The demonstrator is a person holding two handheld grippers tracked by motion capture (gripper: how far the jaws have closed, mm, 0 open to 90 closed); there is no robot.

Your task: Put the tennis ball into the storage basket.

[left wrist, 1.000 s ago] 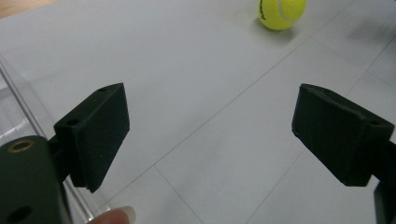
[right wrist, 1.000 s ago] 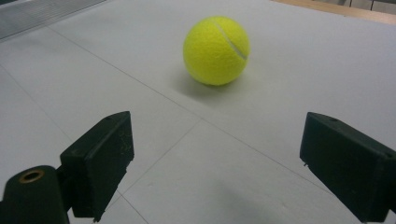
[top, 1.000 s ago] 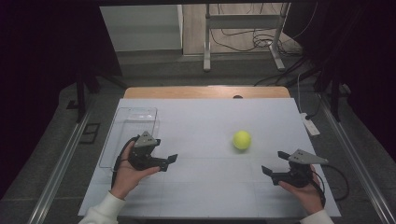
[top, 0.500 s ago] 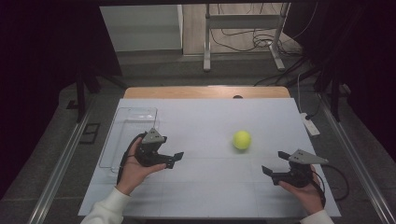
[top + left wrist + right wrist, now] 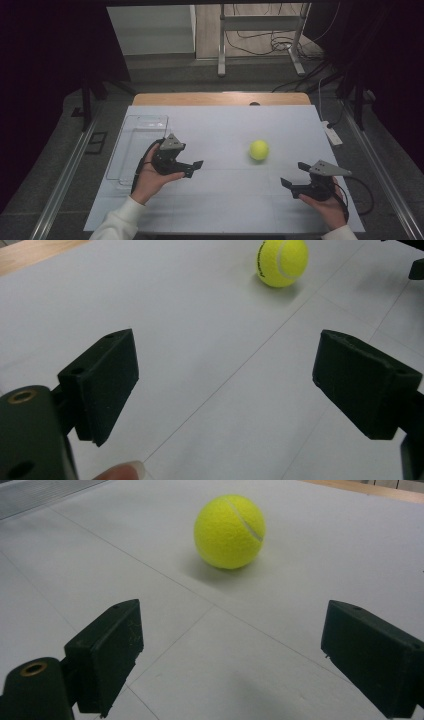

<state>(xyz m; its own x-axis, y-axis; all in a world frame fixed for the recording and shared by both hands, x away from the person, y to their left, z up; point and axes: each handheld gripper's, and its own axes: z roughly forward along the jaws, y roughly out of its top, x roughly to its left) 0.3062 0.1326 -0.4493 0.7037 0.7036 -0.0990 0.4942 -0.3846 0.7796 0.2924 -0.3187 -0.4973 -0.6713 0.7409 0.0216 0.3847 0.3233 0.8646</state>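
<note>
left tool: jaws wide, empty | right tool: jaws wide, empty | tennis ball: free mid-table, right of centre | risk: nudged ball rolls off

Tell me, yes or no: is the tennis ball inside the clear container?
No, the tennis ball lies on the white table surface, well apart from the clear container at the table's left side.

A yellow-green tennis ball with a white seam lies on the white table, between black tongs.
</note>
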